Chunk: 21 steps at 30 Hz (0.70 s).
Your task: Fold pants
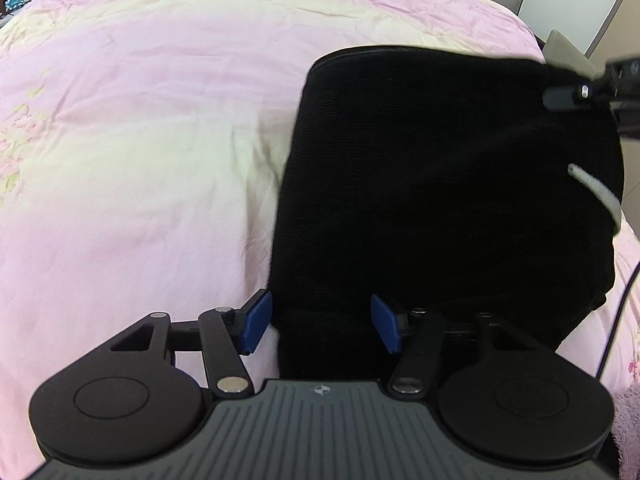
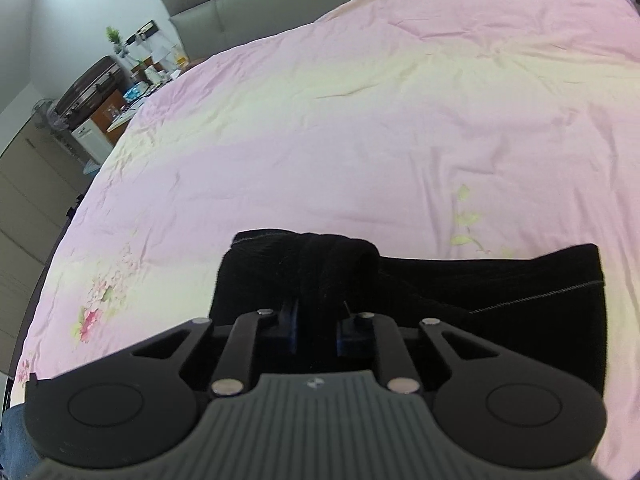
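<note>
The black pants (image 1: pixel 448 184) lie folded into a thick, roughly rectangular bundle on the pink bedspread (image 1: pixel 140 140), close to one side edge of the bed, with the wide stretch of the bed beyond them bare. A pale drawstring (image 1: pixel 596 194) curls out over the dark cloth at the side nearest that edge.

The left gripper (image 1: pixel 322 324) sits low at the near end of the bundle with its blue pads (image 1: pixel 256 320) spread wide; the end of the pants lies between them, but neither pad is pressing on the cloth, so it has hold of nothing. From the same view the right gripper (image 1: pixel 568 98) reaches in over the far corner of the bundle, and its fingers are blurred there.

Seen from the right wrist, the right gripper (image 2: pixel 318 328) has its pads drawn in close on a bunched ridge of the pants (image 2: pixel 332 264), which rises between the fingers in a rounded hump. The rest of the pants spreads flat toward the bed's side edge, where a line of pale stitching (image 2: pixel 536 298) runs along the fabric.

Past the far side of the bed stand a grey padded headboard (image 2: pixel 224 12) and a cluttered bedside stand (image 2: pixel 132 92) with a dark suitcase (image 2: pixel 88 88) next to it.
</note>
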Motion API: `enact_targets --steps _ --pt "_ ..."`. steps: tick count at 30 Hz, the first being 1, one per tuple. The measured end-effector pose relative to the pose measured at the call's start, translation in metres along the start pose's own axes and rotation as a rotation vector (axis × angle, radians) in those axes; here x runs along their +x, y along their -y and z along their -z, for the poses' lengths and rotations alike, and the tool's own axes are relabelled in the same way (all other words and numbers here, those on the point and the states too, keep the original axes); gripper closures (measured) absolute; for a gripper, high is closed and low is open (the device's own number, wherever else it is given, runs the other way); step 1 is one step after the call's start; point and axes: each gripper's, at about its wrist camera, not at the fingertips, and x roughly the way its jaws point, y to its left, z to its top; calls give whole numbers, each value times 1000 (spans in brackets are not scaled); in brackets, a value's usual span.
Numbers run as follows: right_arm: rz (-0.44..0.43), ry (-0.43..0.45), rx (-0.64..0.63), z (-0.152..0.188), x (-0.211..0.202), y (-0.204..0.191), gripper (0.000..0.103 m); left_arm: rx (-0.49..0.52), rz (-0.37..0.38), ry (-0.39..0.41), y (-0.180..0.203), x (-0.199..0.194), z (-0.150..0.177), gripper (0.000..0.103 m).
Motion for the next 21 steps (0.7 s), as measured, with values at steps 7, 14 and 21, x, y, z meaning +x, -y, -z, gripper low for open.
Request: enact_targets --steps 7,14,21 --pt "121 -39 71 21 52 45 91 0 -3 -34 2 2 3 37" --pt "139 -78 40 11 41 38 64 8 -45 -37 13 -7 1 39" --pt "47 -136 26 28 15 51 18 -38 -46 74 28 -27 -3 40"
